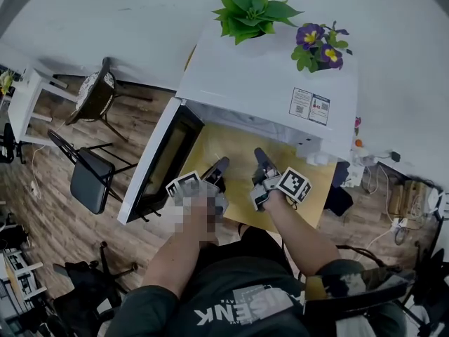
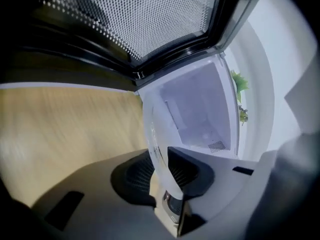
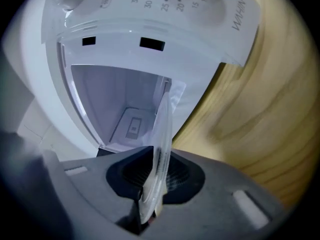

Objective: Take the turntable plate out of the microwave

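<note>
The clear glass turntable plate [image 2: 151, 126] stands on edge in front of the open microwave [image 1: 266, 83]. My left gripper [image 2: 162, 168] is shut on the plate's rim, with the glass pinched between the dark ribbed pads. The right gripper [image 3: 156, 173] is shut on the opposite rim of the plate [image 3: 164, 119]. In the head view both grippers, left [image 1: 219, 168] and right [image 1: 261, 159], hover side by side over the wooden table [image 1: 210, 142], just outside the cavity. The glass itself is hard to make out there. The empty white cavity [image 3: 122, 104] lies behind the plate.
The microwave door [image 1: 165, 161] hangs open to the left, close to my left gripper. A green plant [image 1: 249, 9] and a purple flower pot [image 1: 319, 48] stand on the microwave's top. A folding chair [image 1: 91, 180] is on the floor at left, cables at right.
</note>
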The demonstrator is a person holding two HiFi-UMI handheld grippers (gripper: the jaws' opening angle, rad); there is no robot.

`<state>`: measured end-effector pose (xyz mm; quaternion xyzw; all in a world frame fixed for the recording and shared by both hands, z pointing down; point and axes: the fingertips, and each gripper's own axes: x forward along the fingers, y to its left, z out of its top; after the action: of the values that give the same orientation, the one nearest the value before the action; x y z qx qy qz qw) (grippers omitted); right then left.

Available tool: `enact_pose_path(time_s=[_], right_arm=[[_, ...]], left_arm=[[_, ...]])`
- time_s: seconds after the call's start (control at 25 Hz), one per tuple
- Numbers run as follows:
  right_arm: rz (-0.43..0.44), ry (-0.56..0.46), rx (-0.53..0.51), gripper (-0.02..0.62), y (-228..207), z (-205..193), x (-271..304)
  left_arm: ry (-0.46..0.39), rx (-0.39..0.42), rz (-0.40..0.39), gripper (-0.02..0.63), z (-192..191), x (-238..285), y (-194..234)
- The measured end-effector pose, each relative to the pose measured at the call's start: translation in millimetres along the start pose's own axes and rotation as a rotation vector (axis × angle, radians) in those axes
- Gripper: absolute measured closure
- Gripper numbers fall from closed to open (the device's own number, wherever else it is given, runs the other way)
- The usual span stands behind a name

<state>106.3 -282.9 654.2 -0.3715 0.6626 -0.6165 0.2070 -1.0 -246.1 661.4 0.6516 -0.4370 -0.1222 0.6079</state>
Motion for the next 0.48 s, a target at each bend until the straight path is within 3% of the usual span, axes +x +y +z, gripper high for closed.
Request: enact_pose_path(time_s=[0.48], right_arm=[[0.039,-0.012,0.011,0.540,28,-33,-42]], left_arm=[[0.014,0.087,-0.036,0.518,-22,-51,-23]])
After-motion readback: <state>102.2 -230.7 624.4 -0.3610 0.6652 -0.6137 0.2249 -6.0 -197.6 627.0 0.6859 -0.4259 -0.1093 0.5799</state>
